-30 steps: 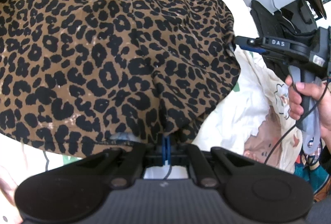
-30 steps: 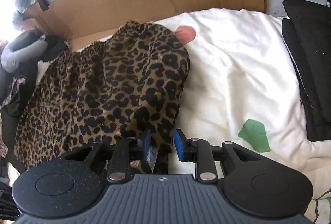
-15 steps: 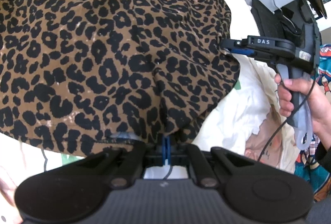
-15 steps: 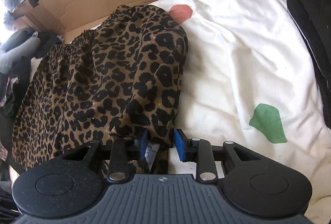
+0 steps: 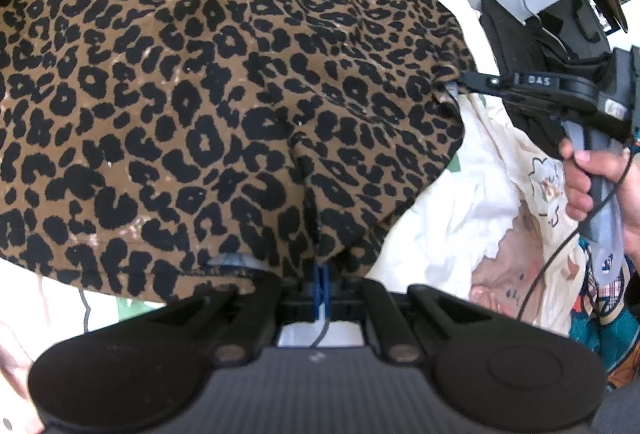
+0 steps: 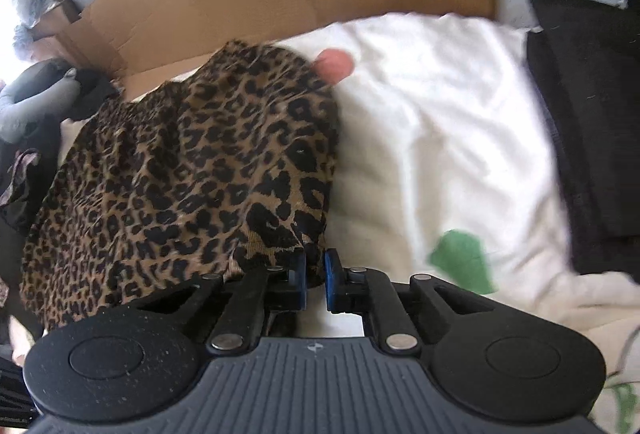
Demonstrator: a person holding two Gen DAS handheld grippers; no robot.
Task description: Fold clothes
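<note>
The leopard-print garment lies spread on the white bedding; left gripper clamps its near hem, right gripper is closing on the right corner — lift both evenly, carry far side over

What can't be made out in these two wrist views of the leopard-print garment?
- Garment type: the leopard-print garment bulges across the left wrist view, its edges cut off by the frame.
- Right gripper grip: jaws closing around the hem; motion blur hides any contact.
- Left gripper pinch point: fabric drapes over it.
- Bedding print: mostly covered, blurred.
</note>
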